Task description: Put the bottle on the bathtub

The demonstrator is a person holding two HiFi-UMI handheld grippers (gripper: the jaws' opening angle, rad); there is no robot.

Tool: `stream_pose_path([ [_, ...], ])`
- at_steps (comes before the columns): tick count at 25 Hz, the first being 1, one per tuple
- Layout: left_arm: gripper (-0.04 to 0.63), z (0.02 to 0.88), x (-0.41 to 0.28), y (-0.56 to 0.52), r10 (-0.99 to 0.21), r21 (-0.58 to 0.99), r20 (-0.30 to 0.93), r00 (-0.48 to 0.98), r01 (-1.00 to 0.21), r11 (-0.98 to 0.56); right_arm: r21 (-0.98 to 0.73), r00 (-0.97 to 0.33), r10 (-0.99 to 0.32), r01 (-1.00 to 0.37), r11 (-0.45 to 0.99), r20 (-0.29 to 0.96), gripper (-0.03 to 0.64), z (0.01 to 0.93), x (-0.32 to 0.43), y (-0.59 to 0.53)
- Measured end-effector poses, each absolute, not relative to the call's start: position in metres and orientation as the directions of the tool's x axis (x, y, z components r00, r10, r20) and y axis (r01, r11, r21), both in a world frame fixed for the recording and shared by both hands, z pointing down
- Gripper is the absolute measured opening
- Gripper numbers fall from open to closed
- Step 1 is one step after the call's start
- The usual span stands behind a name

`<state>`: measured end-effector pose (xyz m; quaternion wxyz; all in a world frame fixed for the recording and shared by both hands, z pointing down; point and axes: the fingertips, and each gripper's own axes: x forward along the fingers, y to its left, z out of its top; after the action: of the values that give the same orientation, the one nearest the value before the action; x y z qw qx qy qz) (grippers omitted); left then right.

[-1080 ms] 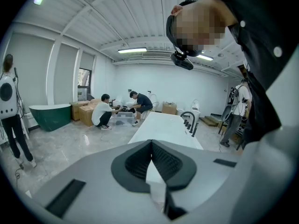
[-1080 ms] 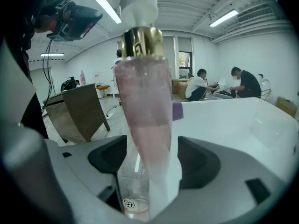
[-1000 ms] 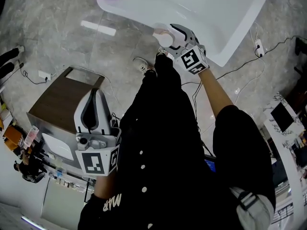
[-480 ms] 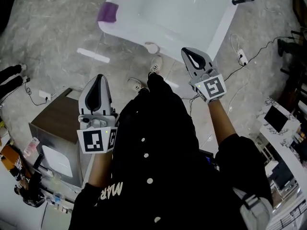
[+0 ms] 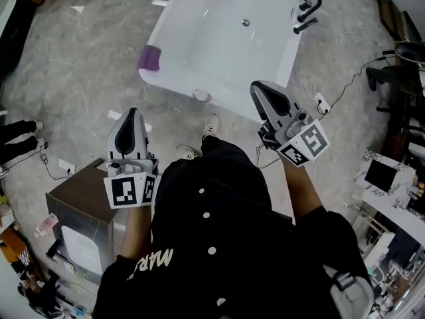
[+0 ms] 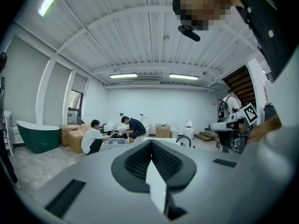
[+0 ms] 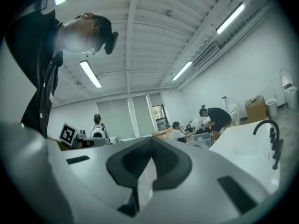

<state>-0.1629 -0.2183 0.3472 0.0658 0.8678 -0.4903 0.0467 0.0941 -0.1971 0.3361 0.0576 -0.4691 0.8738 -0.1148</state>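
Apparently bottle (image 5: 201, 96) sits on bathtub (image 5: 219, 45), apart from left claw (image 5: 132, 114), right claw (image 5: 260, 89), both closed.

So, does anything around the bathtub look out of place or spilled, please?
Nothing stands out. The bottle sits on the near rim of the bathtub, apparently upright, with no spill visible around it.

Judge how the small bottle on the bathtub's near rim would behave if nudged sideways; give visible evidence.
Seen from above, the bottle looks small and round, so it is probably light and would roll if tipped. It sits on the narrow, glossy rim of the bathtub, so a nudge might slide it off.
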Motion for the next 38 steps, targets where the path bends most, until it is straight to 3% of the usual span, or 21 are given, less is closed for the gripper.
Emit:
stream_pose_path([
  [5,0.011,0.329,-0.171,-0.224,-0.855,0.062,0.088,0.511,-0.859,-0.508,-0.220,-0.436,-0.899,-0.873,0.435,-0.048,0.002,0.303,0.112,-0.192],
  [18,0.011,0.310,-0.213,-0.227,-0.893,0.026,0.032,0.449,-0.893,-0.449,-0.099,-0.184,-0.982,-0.977,0.187,-0.037,0.002,0.287,0.154,-0.181],
  [38,0.011,0.302,-0.226,-0.225,-0.898,0.016,0.028,0.439,-0.898,-0.439,-0.042,-0.255,-0.967,-0.966,0.255,-0.004,0.002,0.298,0.117,-0.192],
])
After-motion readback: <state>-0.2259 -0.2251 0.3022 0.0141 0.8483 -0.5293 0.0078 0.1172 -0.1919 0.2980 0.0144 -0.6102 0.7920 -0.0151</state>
